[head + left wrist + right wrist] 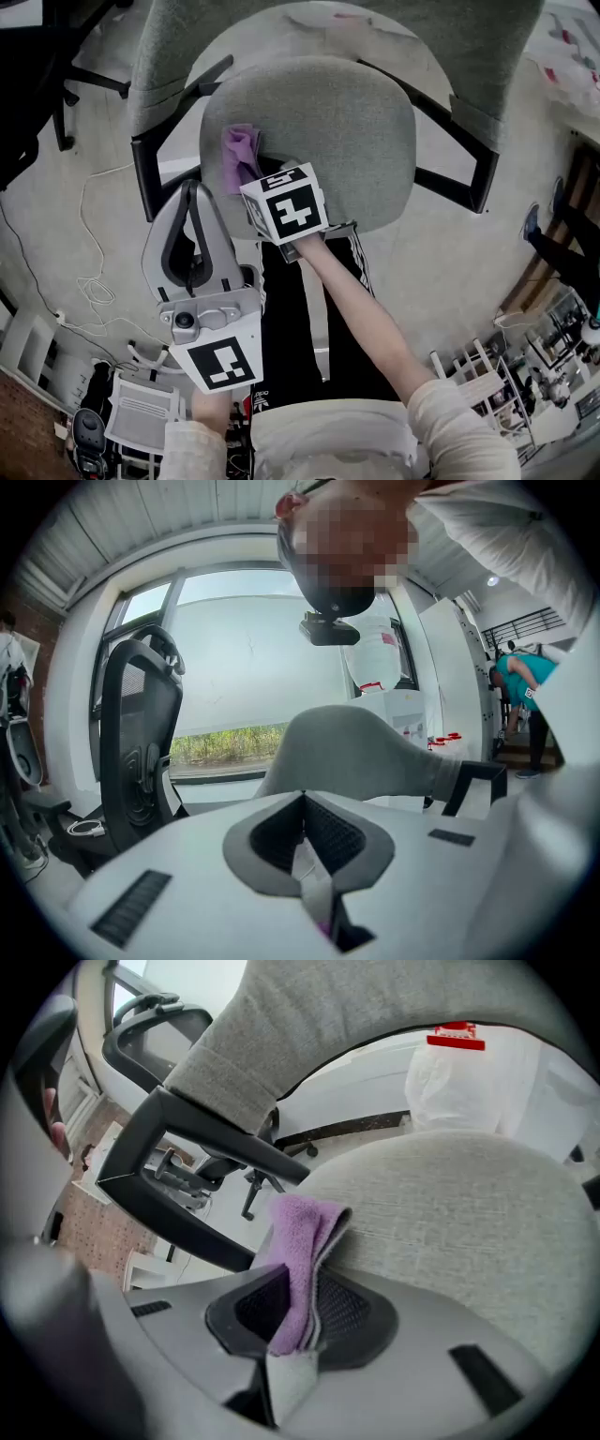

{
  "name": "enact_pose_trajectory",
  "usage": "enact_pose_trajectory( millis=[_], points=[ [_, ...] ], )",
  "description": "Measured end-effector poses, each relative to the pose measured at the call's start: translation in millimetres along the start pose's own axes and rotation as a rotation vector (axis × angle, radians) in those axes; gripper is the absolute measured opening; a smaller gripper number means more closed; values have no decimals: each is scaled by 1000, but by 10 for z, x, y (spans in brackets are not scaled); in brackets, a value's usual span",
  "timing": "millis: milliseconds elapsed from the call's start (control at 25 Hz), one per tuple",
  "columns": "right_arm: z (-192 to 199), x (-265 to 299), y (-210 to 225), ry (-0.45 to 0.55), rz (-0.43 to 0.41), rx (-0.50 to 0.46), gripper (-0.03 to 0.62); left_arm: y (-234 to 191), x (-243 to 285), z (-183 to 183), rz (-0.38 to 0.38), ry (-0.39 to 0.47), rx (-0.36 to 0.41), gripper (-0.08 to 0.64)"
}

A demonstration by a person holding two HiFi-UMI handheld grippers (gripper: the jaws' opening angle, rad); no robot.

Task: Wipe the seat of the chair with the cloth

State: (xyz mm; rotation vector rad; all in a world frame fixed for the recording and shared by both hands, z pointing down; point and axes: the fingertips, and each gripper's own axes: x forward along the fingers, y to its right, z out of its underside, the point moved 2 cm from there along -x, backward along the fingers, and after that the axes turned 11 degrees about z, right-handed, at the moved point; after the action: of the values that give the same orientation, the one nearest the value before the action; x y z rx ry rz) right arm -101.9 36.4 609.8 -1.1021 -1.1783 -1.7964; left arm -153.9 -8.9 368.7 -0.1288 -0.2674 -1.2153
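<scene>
The grey fabric chair seat (319,122) fills the middle of the head view, with its backrest (178,37) beyond it. A purple cloth (240,156) rests on the seat's left front edge. My right gripper (253,174) is shut on this cloth (302,1241), which stands folded between the jaws and touches the seat (450,1213). My left gripper (192,187) hangs left of the seat, beside the black armrest (150,178), off the fabric. Its jaws (305,803) are shut with nothing between them, pointing towards the backrest (352,752).
Black armrests (459,183) flank the seat. A white cable (94,281) loops on the floor at left, with white racks (141,408) near my feet. A black office chair (141,733) stands by the window. Another person (520,682) is at the far right.
</scene>
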Motion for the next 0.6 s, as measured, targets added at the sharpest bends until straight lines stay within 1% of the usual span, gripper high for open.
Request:
enact_pose_trajectory(
  millis=[200,320,600],
  points=[
    [98,-180,472,6,74,-1,86,153,139,-30,21,1,1,14],
    [162,-299,773,13,102,27,86,259,221,-52,36,6,-9,14],
    [310,-577,1349,3,179,69,86,493,372,-139,70,1,7,14]
  ],
)
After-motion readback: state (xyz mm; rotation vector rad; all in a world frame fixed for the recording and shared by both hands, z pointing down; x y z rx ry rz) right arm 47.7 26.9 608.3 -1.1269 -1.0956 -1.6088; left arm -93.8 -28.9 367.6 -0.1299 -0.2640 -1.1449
